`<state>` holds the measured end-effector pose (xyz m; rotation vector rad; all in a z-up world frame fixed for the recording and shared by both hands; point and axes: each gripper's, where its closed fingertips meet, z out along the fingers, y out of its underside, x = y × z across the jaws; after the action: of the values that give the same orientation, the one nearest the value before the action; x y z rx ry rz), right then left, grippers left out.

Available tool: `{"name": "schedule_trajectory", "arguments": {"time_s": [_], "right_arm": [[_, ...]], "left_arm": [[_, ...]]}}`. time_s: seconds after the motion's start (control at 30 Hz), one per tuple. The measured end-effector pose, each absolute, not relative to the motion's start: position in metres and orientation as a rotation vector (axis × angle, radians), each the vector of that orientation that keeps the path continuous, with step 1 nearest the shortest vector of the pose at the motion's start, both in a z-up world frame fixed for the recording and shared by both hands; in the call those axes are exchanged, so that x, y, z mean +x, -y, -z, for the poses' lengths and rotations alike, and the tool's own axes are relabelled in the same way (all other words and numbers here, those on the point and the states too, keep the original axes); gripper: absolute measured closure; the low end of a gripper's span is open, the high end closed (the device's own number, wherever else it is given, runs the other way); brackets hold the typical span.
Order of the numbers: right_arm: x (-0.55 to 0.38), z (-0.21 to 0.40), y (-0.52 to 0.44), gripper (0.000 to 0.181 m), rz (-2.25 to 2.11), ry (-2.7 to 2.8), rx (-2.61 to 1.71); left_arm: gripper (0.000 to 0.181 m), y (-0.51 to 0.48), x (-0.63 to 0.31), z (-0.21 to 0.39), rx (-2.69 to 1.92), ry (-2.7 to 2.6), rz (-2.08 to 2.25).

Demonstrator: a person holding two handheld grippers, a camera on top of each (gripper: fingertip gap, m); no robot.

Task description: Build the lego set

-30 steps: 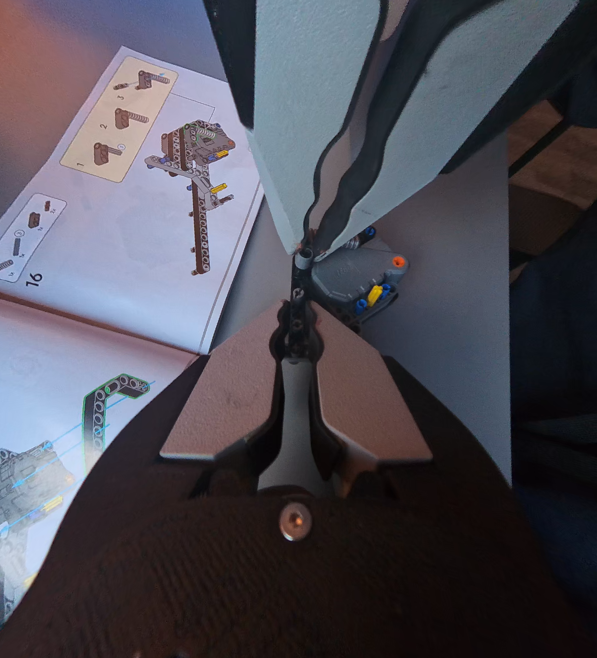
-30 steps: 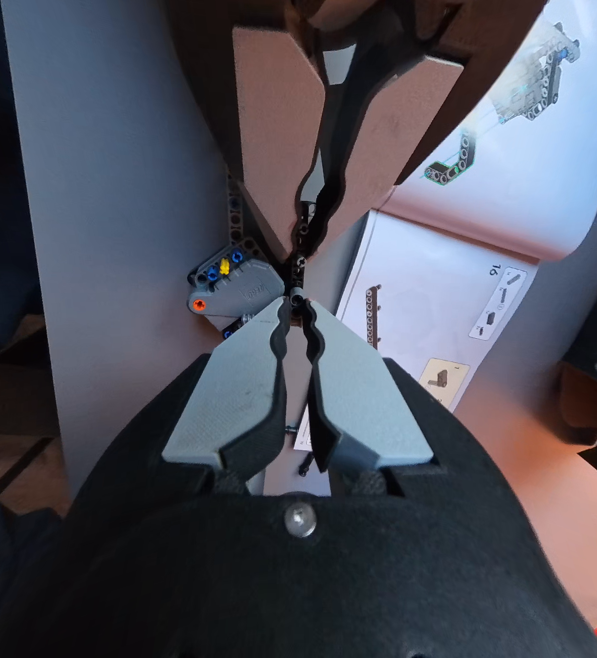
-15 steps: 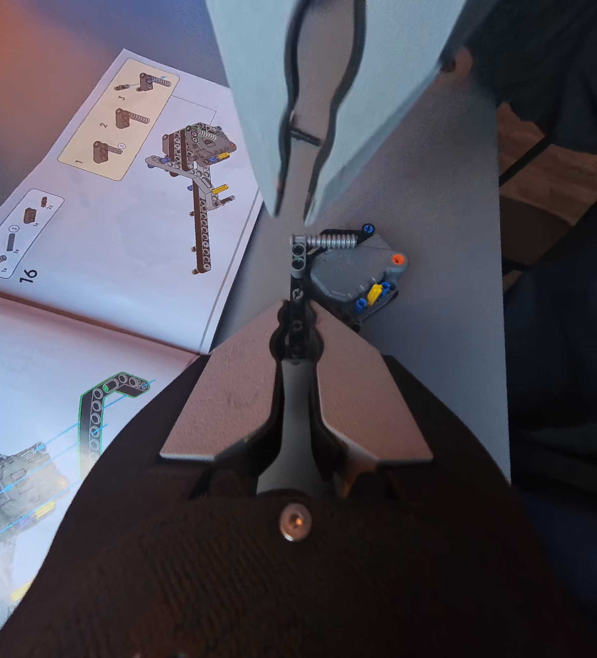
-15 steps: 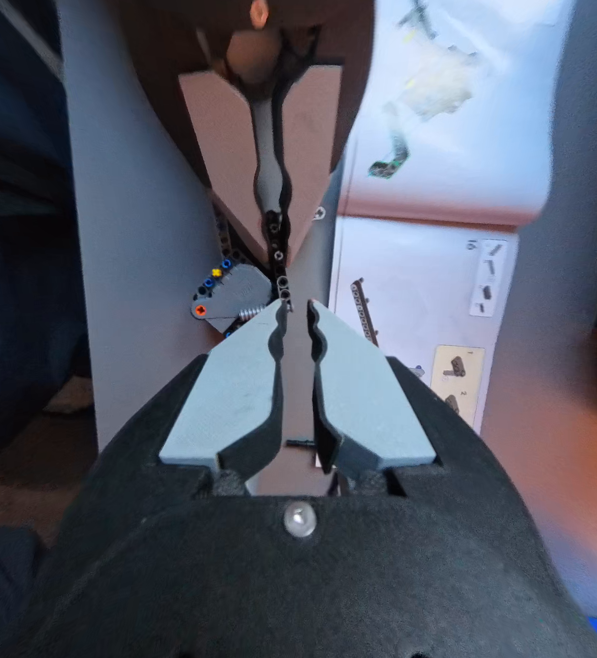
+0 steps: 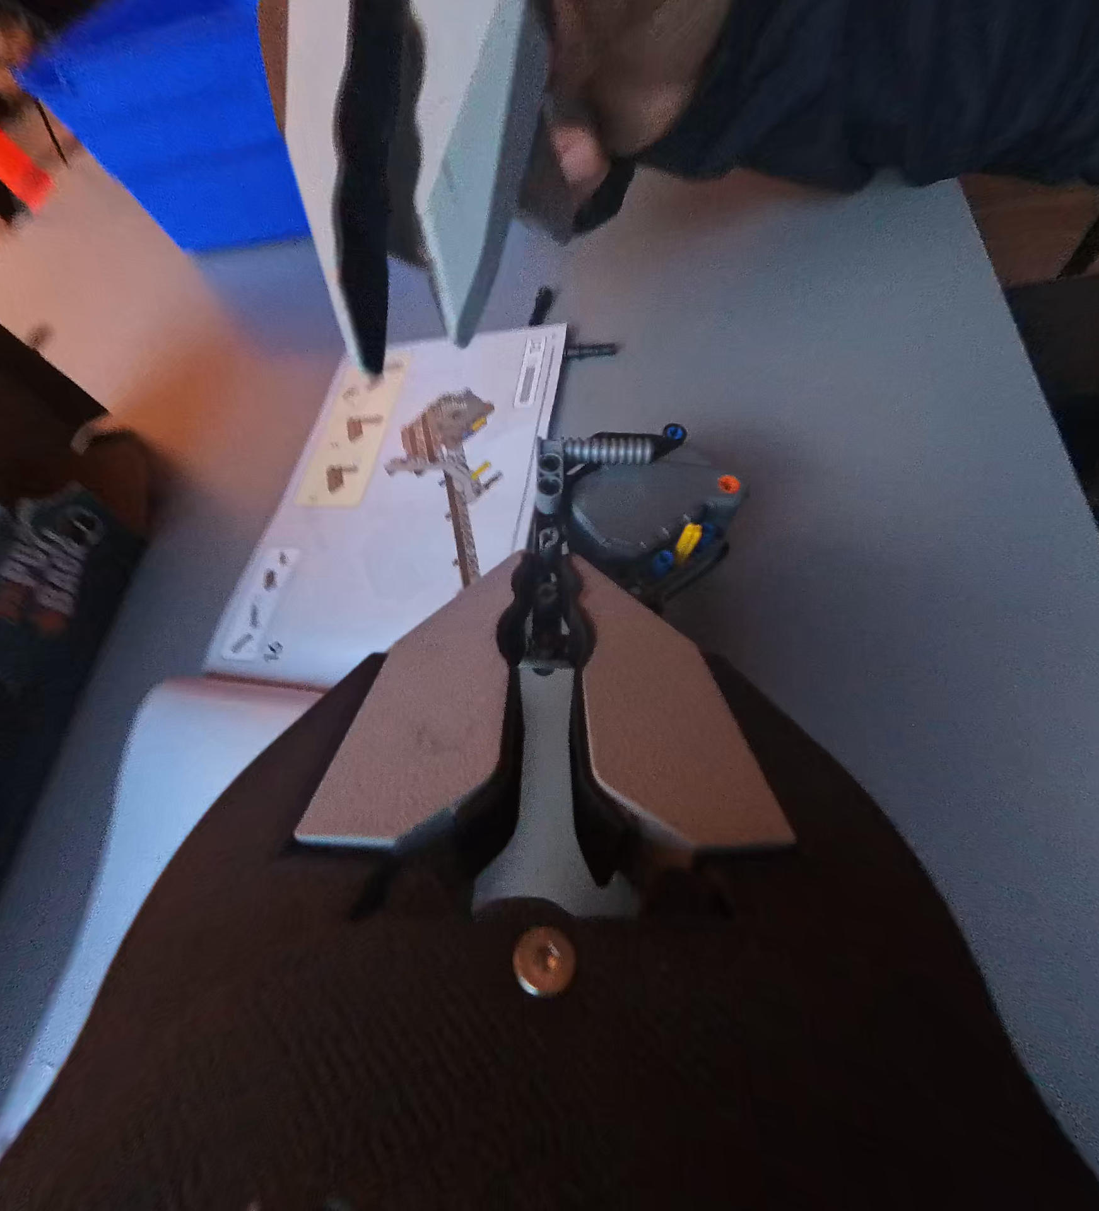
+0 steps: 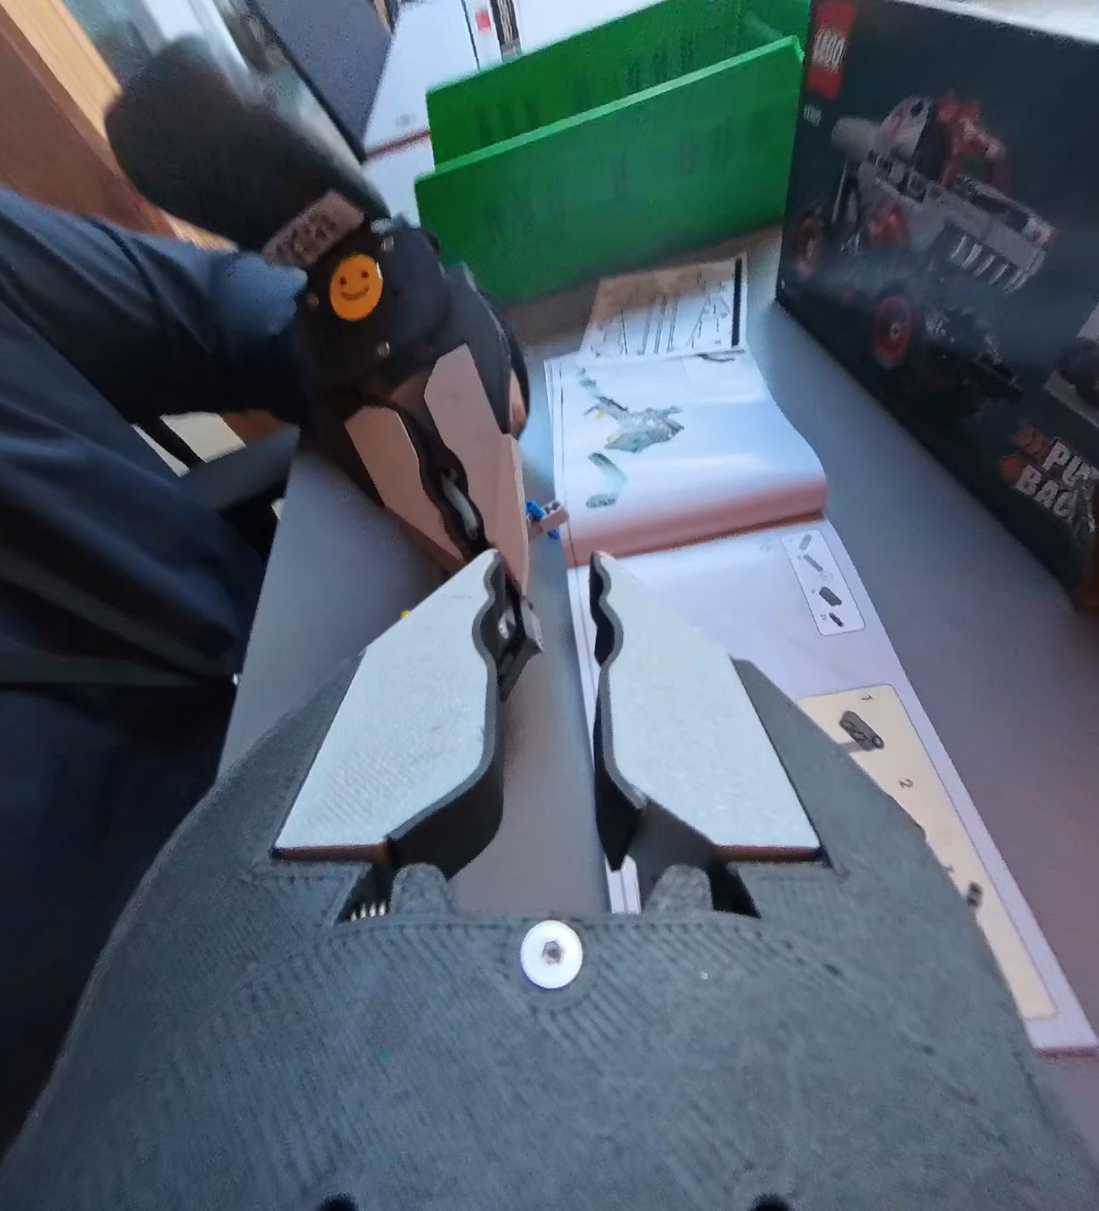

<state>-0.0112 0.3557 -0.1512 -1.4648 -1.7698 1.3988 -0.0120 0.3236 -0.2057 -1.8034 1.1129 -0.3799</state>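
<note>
My left gripper [image 5: 545, 590] has tan fingers and is shut on the black beam of the lego assembly [image 5: 638, 518]. It holds the assembly just above the grey table [image 5: 861, 524]. The assembly has a grey block, a metal spring [image 5: 606, 451], blue pins, a yellow pin and an orange dot. My right gripper [image 6: 547, 563] has grey fingers and is open and empty. In the left wrist view it [image 5: 416, 354] hangs above the far end of the instruction booklet [image 5: 403, 524]. In the right wrist view the left gripper [image 6: 478, 534] stands just ahead to the left, and only a black part of the assembly [image 6: 520, 632] shows.
The open booklet [image 6: 678, 426] lies ahead on the table. A dark lego box [image 6: 960, 229] stands at the right and green dividers [image 6: 599, 164] at the back. Loose black pins [image 5: 589, 350] lie past the booklet. A person's dark sleeve [image 6: 75, 393] is at the left.
My right gripper has let go of the assembly's top end, opened and pulled away over the booklet. My left gripper still holds the beam.
</note>
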Motion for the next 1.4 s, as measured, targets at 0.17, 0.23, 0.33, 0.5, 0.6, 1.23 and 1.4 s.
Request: {"name": "schedule_trajectory", "arguments": {"time_s": [0.17,0.23,0.33,0.5,0.6,1.23,1.4], "right_arm": [[-0.011,0.135,-0.37,0.156,-1.46,1.621,-1.456],[-0.008,0.125,-0.38,0.158,-1.441,1.546,-1.428],[-0.004,0.116,-0.389,0.158,-1.464,1.471,-1.433],[0.001,0.104,-0.403,0.161,-1.392,1.381,-1.399],[0.011,0.083,-0.417,0.162,-1.335,1.268,-1.331],[0.049,0.046,-0.437,0.164,-1.232,1.055,-1.174],[0.052,0.05,-0.443,0.163,-1.212,1.043,-1.179]], "left_arm": [[0.176,-0.327,-0.017,0.186,-1.615,-1.151,0.192],[0.175,-0.326,-0.018,0.181,-1.554,-1.175,0.136],[0.175,-0.328,-0.019,0.182,-1.542,-1.177,0.076],[0.175,-0.331,-0.02,0.187,-1.558,-1.177,0.046],[0.175,-0.331,-0.022,0.183,-1.544,-1.164,0.029],[0.175,-0.333,-0.022,0.192,-1.588,-1.149,0.053],[0.175,-0.335,-0.022,0.196,-1.604,-1.147,0.063]]}}
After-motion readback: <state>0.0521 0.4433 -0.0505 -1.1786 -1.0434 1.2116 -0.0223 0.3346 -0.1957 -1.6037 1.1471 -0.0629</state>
